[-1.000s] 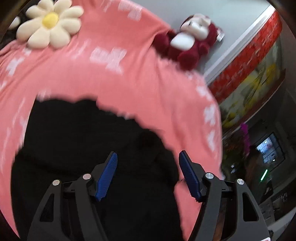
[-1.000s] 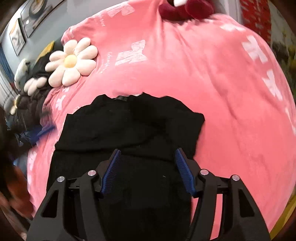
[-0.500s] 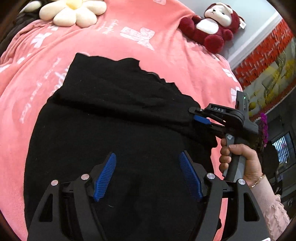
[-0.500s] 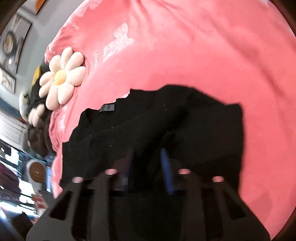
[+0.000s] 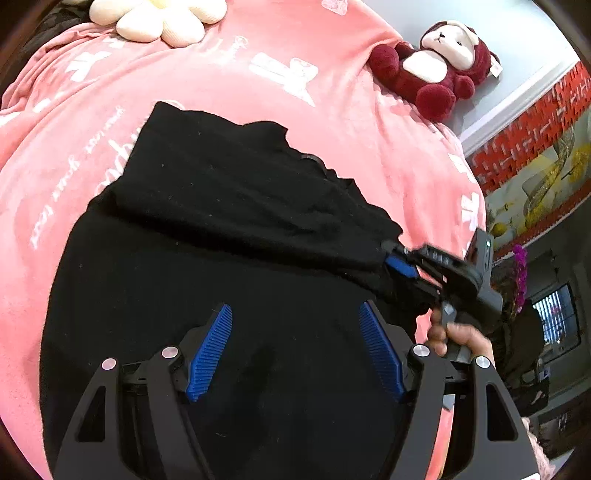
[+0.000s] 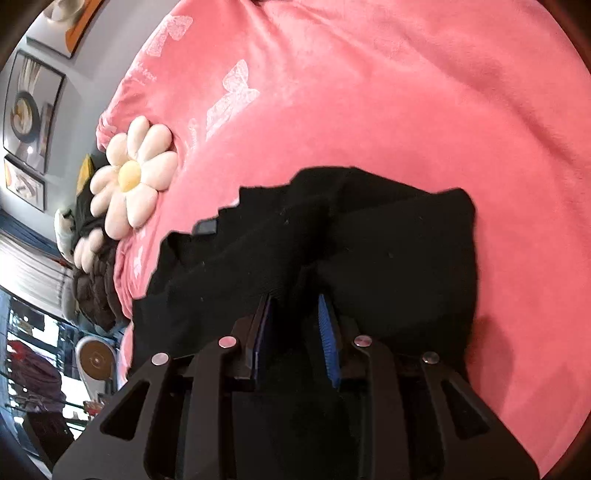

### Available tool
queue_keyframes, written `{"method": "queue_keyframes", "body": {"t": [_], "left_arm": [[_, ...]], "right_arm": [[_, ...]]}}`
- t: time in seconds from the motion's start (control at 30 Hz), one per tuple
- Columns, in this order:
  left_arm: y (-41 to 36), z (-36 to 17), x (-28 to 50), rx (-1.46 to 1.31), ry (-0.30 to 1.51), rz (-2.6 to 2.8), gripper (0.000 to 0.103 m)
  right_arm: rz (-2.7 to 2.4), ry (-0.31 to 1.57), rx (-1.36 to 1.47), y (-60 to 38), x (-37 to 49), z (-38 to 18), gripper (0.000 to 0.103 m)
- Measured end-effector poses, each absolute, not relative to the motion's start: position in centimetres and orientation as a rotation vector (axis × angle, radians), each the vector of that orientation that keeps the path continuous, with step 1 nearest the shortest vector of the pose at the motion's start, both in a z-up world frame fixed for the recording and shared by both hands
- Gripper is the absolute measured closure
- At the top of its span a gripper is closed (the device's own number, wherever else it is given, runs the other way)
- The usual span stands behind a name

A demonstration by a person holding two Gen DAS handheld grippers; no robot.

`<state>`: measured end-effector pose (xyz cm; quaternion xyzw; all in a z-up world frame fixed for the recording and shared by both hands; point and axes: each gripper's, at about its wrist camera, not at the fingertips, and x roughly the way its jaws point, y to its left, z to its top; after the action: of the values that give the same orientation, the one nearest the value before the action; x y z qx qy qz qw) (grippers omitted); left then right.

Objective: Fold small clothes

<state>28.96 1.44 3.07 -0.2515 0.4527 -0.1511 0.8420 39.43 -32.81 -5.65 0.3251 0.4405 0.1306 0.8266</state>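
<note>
A black garment [image 5: 229, 229] lies on a pink blanket [image 5: 332, 122], its far part folded over itself. My left gripper [image 5: 295, 314] hovers open above the garment's near middle, with nothing between its blue pads. In the left wrist view my right gripper [image 5: 400, 264] bites the garment's right edge, held by a hand [image 5: 461, 339]. In the right wrist view my right gripper [image 6: 294, 301] has its jaws close together, opening slightly, with a raised fold of the black garment [image 6: 388, 258] pinched between the pads.
A cream flower cushion [image 5: 159, 14] lies at the blanket's far left, also the flower cushion [image 6: 129, 177] in the right wrist view. A dark red plush toy [image 5: 436, 70] sits at the far right by the wall. Dark clothes [image 6: 92, 280] are piled left of the blanket.
My right gripper rolled, dropped to the garment's right edge and narrowed its jaws onto a fold. My left gripper sank over the garment and stayed open.
</note>
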Motion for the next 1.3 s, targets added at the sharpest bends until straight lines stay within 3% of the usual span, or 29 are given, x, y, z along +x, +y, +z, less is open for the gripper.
{"method": "queue_keyframes", "body": {"t": [0.5, 0.53, 0.57, 0.6, 0.73, 0.87, 1.1, 1.3], "left_arm": [[0.4, 2.3, 28.2, -0.543, 0.981, -0.330, 0.034], [0.3, 2.3, 28.2, -0.541, 0.981, -0.330, 0.034], [0.3, 2.4, 28.1, -0.538, 0.983, -0.329, 0.034], [0.3, 2.5, 28.1, -0.537, 0.982, -0.329, 0.034], [1.0, 2.8, 28.1, -0.540, 0.968, -0.325, 0.034], [1.5, 1.8, 28.3, -0.532, 0.992, -0.289, 0.034], [3.7, 2.2, 28.9, -0.536, 0.950, -0.231, 0.034], [5.9, 1.5, 34.6, -0.689, 0.904, -0.253, 0.034]], "right_arm": [[0.283, 0.919, 0.658, -33.3, 40.2, -5.9, 0.078], [0.282, 0.925, 0.653, -33.1, 40.7, -5.8, 0.081], [0.288, 0.924, 0.645, -32.9, 40.9, -5.3, 0.099], [0.302, 0.904, 0.635, -32.8, 40.9, -4.3, 0.101], [0.283, 0.721, 0.605, -35.2, 36.9, 0.8, 0.101], [0.128, 0.937, 0.549, -37.1, 36.7, -4.9, 0.101], [0.146, 0.923, 0.550, -37.8, 34.6, -4.0, 0.096], [0.159, 0.926, 0.535, -36.9, 34.8, -3.4, 0.096]]}}
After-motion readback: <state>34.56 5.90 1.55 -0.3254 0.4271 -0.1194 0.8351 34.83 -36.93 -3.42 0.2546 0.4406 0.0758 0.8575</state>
